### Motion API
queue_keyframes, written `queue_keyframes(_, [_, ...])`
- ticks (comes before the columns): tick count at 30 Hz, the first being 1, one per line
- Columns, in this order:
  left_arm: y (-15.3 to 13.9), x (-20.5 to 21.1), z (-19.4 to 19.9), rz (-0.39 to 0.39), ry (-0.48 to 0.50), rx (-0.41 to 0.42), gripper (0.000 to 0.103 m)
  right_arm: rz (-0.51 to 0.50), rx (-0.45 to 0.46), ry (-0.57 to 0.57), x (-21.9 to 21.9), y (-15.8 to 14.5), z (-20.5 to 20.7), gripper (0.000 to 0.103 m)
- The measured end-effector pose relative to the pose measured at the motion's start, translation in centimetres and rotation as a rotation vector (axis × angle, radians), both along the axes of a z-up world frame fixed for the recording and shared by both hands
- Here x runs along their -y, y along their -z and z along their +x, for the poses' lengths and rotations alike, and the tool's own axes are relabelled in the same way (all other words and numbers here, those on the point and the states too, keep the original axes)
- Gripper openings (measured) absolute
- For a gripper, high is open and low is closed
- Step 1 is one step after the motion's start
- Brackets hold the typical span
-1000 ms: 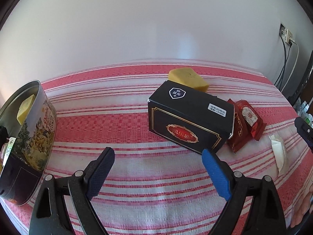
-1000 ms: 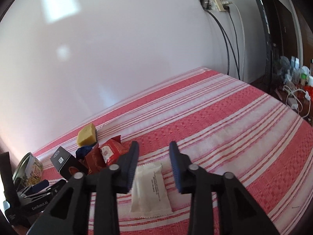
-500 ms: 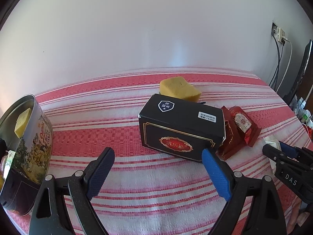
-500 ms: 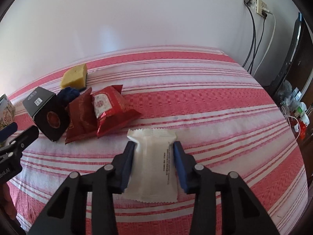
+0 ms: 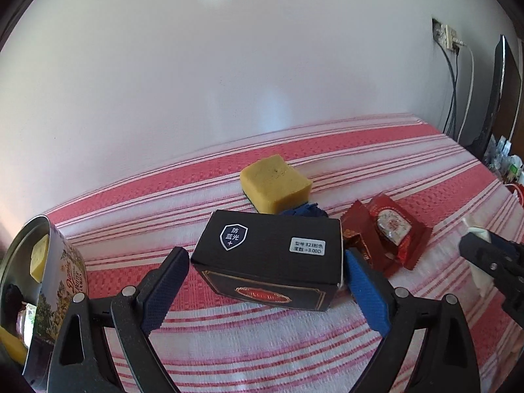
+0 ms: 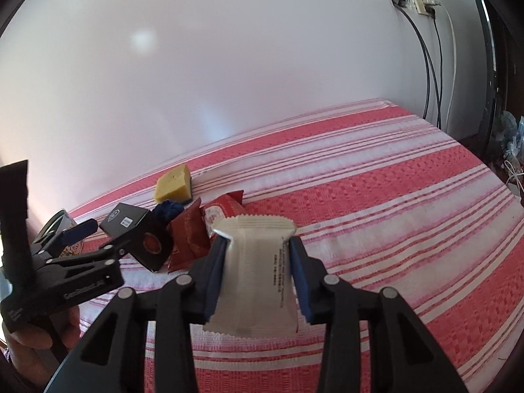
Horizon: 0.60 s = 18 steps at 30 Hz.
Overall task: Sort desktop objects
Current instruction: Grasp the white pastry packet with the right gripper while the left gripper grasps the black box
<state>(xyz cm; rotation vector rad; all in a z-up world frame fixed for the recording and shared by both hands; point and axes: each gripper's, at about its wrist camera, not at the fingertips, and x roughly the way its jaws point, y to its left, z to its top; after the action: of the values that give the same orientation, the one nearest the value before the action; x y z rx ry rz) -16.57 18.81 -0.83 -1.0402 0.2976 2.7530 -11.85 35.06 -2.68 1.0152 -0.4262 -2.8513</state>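
Observation:
A black box (image 5: 268, 245) with gold trim lies on the red striped cloth (image 5: 229, 344), between the fingers of my left gripper (image 5: 264, 258). Its jaws are opening and the pads stand just clear of the box's two ends. My right gripper (image 6: 258, 242) is shut on a white packet (image 6: 258, 278), held slightly off the cloth. Behind the box sit a yellow sponge (image 5: 275, 183), a dark blue bundle (image 5: 308, 211) and two red snack packets (image 5: 389, 229). From the right wrist, the box (image 6: 137, 232) and the red packets (image 6: 222, 213) lie to the left.
An open printed tin (image 5: 55, 291) stands at the far left, with a yellow piece and other items inside. The wall runs close behind the table. Sockets and hanging cables (image 6: 432, 65) are at the back right, where the table ends. A hand (image 6: 39, 334) holds the left gripper.
My left gripper has moved forward, so its fingers now flank the black box. The right gripper has shut on the white packet and raised it a little off the cloth.

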Motion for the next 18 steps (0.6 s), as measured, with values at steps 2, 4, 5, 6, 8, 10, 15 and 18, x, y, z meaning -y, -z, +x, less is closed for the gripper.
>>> queue_keyframes(2, [0.7,-0.6,-0.9,-0.03,-0.015,0.015,0.1,-0.016,0.005,-0.002,-0.3,-0.1,0.1,0.039])
queue_keyframes(4, [1.3,-0.9,-1.5,-0.036,-0.027,0.016,0.101,-0.031,0.008,-0.004,-0.3,-0.1,0.2,0.039])
queue_keyframes(5, [1.7,-1.0,-1.9,-0.044,-0.026,0.039,0.101,-0.038,0.011,-0.007,-0.4,0.0,0.1,0.039])
queue_keyframes(6, [1.9,-1.0,-2.2,-0.041,-0.025,0.06,0.101,-0.046,0.013,-0.009,-0.5,0.1,0.0,0.039])
queue_keyframes(8, [2.1,-0.7,-2.6,-0.011,-0.019,0.086,0.1,-0.059,0.013,-0.008,-0.7,0.1,-0.1,0.039])
queue_keyframes(10, [2.1,0.0,-2.8,0.032,-0.019,0.096,0.099,-0.066,0.007,-0.003,-0.9,0.2,0.1,0.039])
queue_keyframes(15, [1.3,0.6,-2.2,0.07,-0.013,0.045,0.097,-0.053,-0.018,0.011,-0.7,-0.2,0.8,0.039])
queue_keyframes(18, [0.7,0.8,-1.2,0.066,-0.019,-0.019,0.097,-0.034,-0.042,0.029,-0.6,-0.6,1.3,0.039])
